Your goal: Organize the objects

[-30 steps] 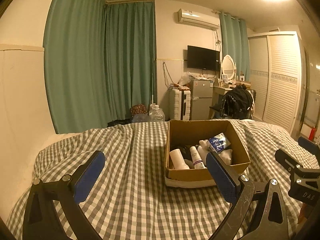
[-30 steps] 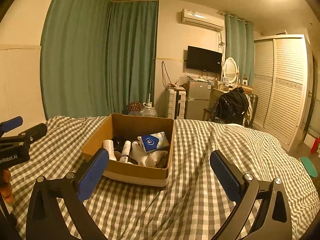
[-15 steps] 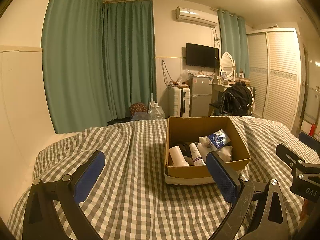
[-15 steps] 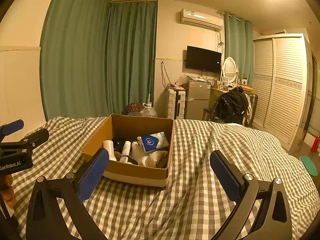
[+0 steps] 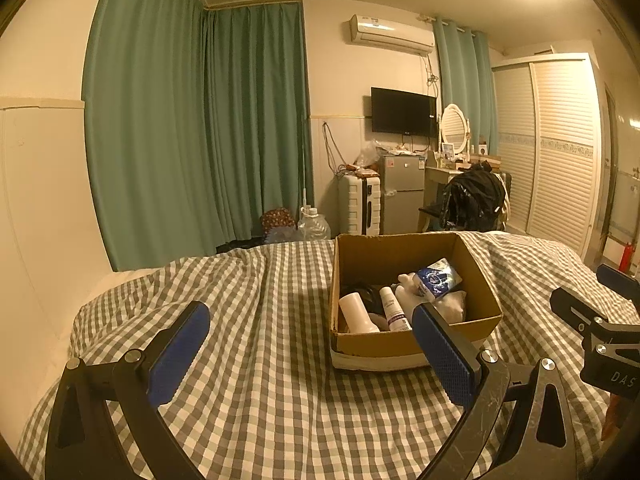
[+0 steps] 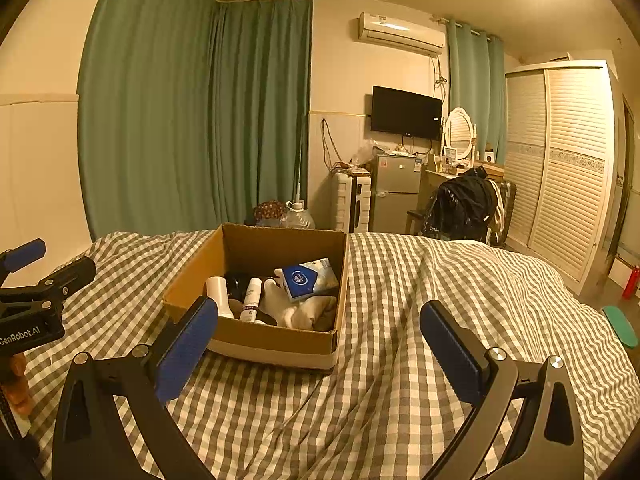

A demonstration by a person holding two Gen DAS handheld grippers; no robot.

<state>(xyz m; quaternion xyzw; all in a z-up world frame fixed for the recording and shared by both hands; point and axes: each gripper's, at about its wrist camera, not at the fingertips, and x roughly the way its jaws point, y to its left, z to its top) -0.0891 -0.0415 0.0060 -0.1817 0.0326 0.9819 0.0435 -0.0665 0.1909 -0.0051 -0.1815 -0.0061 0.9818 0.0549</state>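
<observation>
Left wrist view: hovering over the checked bedspread (image 5: 256,360) with the left gripper (image 5: 312,356) spread wide, clamping nothing. Sitting on the bed ahead and to the right, the cardboard box (image 5: 400,344), holding a white bottle (image 5: 356,314), a slimmer labelled bottle (image 5: 393,314), a blue-and-white packet (image 5: 436,282) and pale cloth (image 5: 452,304). Showing nothing loose on the bedspread around it, so fitting either a finished tidy-up or a box waiting to be emptied. Approaching the crowded contents from above, with fingers straddling a single item, probably working best either way.

Right wrist view: holding the right gripper (image 6: 320,344) likewise apart and empty, low over the cover, box (image 6: 280,340) ahead-left. Poking in at the left edge, the other gripper's frame. Remaining hard to read: a dark thing between the bottles, the box floor under the cloth, bottle labels, and the near bed edge behind the fingers.
</observation>
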